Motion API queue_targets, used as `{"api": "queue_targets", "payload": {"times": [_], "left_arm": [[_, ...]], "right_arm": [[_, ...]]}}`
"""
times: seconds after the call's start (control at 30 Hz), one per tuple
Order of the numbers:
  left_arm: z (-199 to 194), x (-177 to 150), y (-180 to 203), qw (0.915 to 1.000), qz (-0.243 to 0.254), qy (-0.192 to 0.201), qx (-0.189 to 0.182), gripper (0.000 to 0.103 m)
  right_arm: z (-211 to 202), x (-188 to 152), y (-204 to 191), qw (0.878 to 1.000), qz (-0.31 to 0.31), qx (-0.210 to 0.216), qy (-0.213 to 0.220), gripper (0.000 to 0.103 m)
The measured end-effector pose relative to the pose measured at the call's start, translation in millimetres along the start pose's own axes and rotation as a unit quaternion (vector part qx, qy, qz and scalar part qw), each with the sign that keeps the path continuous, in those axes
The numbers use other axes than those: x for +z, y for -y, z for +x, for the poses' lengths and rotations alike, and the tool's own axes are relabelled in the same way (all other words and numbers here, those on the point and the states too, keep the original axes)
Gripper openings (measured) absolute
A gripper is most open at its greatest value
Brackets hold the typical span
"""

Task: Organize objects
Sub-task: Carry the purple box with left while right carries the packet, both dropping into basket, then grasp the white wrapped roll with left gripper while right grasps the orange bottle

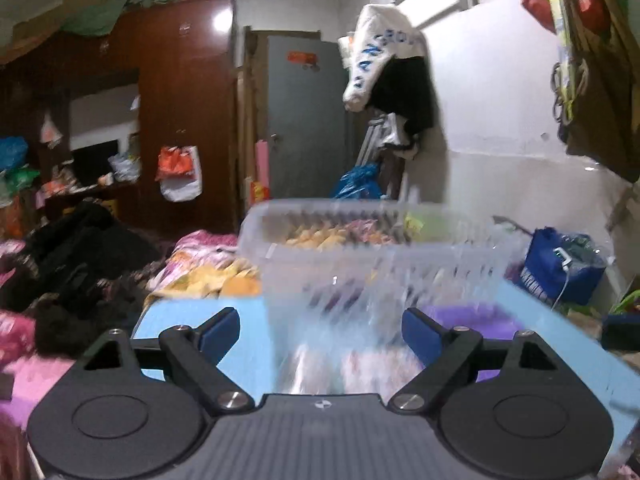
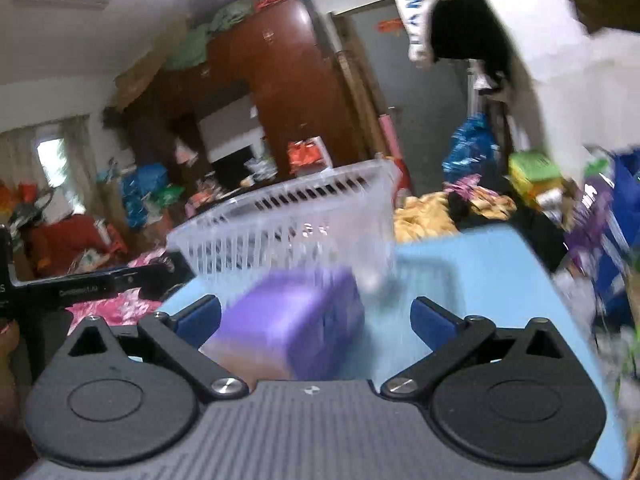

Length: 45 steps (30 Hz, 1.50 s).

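Both claws are standing wide open, gripping nothing: left claw [image 1: 320, 330] and right claw [image 2: 316, 318] are facing a clear slotted basket [image 2: 288, 216] sitting on the blue table [image 2: 472, 264], a blurred purple box [image 2: 296, 316] showing through its wall.

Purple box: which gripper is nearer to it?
Right. The right gripper is open with the purple box just ahead between its fingers; the left gripper sees it off to one side.

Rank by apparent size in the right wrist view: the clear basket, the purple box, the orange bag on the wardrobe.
1. Clear basket
2. Purple box, close behind it; it sits nearer the camera and is blurred, so this order is unsure.
3. Orange bag, clearly smallest, though farthest away.
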<state>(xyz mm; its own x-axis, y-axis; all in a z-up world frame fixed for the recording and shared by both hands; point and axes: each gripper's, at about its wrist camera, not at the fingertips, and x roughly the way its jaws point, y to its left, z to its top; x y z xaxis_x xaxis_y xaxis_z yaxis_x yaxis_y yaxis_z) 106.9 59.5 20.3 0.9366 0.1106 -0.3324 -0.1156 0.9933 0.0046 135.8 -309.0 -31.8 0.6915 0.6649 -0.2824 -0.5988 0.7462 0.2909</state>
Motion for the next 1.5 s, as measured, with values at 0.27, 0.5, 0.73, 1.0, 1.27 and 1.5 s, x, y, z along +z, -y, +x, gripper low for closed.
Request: {"api": "queue_targets", "payload": {"times": [0.27, 0.5, 0.73, 1.0, 1.27, 1.5], "left_arm": [[24.2, -19.0, -15.7, 0.9986, -0.004, -0.048, 0.023, 0.09], [37.3, -21.0, -11.0, 0.9962, 0.011, -0.073, 0.046, 0.086], [46.7, -25.7, -15.9, 0.9942, 0.0, -0.096, 0.048, 0.073], [57.1, -29.5, -11.7, 0.993, 0.012, -0.107, 0.047, 0.07], [58.2, -30.9, -10.6, 0.9928, 0.011, -0.11, 0.045, 0.049], [45.4, -32.3, -21.1, 0.9973, -0.021, -0.068, 0.016, 0.048]], "right_arm": [[24.2, -29.7, -56.2, 0.997, -0.061, 0.013, -0.04, 0.103], [34.6, -41.6, -66.6, 0.996, -0.065, -0.016, -0.053, 0.096], [35.0, -44.9, -70.6, 0.995, -0.081, -0.031, -0.053, 0.09], [35.9, -45.4, -73.7, 0.994, -0.09, -0.035, -0.048, 0.09], [34.4, -46.3, -73.5, 0.995, -0.091, -0.026, -0.044, 0.09], [17.3, -40.7, -73.3, 0.996, -0.092, 0.005, -0.016, 0.09]]}}
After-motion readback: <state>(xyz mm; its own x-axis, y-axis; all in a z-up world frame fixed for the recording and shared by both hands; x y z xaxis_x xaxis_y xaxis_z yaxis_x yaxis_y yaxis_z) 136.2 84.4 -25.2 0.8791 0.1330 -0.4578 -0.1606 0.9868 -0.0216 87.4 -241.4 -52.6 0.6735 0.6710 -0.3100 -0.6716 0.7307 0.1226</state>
